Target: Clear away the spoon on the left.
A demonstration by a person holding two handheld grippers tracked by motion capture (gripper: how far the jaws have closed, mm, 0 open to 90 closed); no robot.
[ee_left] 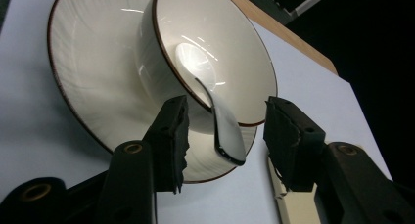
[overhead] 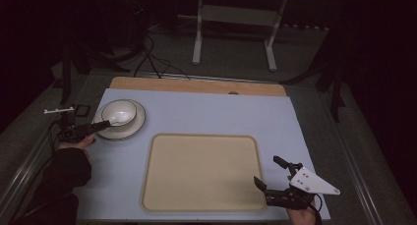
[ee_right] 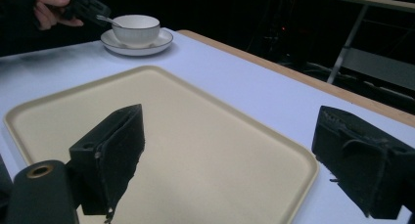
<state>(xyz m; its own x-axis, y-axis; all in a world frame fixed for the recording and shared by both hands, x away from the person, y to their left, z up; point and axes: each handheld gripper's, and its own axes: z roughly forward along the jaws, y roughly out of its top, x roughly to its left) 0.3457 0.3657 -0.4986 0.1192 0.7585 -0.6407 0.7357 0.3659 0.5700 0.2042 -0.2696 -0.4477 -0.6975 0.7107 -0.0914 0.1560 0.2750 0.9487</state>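
A white bowl [overhead: 119, 112] with a dark rim stands on a matching plate [overhead: 134, 128] at the table's far left. A spoon [ee_left: 227, 131] lies in the bowl [ee_left: 220, 48], its handle sticking out over the rim toward my left gripper [ee_left: 228, 108]. The handle sits between the two jaws with a gap on each side, so nothing is gripped. My right gripper [overhead: 267, 170] is wide open, held over the near right corner of a beige tray [overhead: 147, 185] with nothing between its fingers.
The tray [ee_right: 195, 136] lies bare in the middle of the pale blue mat [overhead: 206, 112]. A wooden strip [overhead: 196, 85] runs along the far table edge. Beyond it stand a white frame [overhead: 233, 18] and cables on the dark floor.
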